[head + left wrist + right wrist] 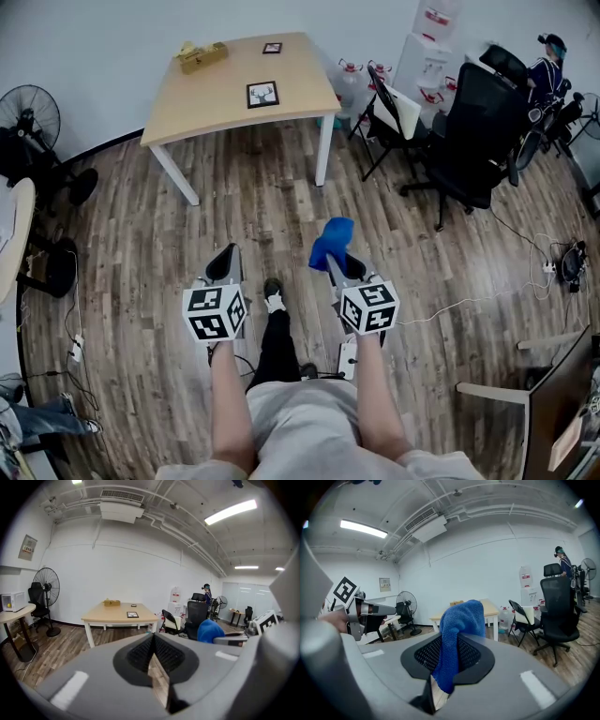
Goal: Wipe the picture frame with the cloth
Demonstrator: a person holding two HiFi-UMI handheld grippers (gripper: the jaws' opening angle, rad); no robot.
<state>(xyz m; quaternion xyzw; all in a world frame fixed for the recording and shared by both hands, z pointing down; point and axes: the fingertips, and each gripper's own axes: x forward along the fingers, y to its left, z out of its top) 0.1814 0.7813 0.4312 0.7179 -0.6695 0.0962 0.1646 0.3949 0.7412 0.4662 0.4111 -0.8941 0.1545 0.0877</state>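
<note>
A black picture frame (262,95) lies flat on the wooden table (216,108) across the room; the left gripper view shows that frame (132,615) too. A smaller frame (272,48) lies further back. My right gripper (334,261) is shut on a blue cloth (332,240), which sticks up out of the jaws. In the right gripper view the cloth (461,618) hangs over that gripper (446,654). My left gripper (225,255) is held beside it, jaws shut with nothing between them (153,640). Both are well short of the table, over the wood floor.
A yellowish box (202,56) sits at the table's far left. Black office chairs (473,122) and a folding chair (394,108) stand right of the table. A fan (28,117) and a round table (14,234) are on the left. Cables (525,272) run across the floor at right.
</note>
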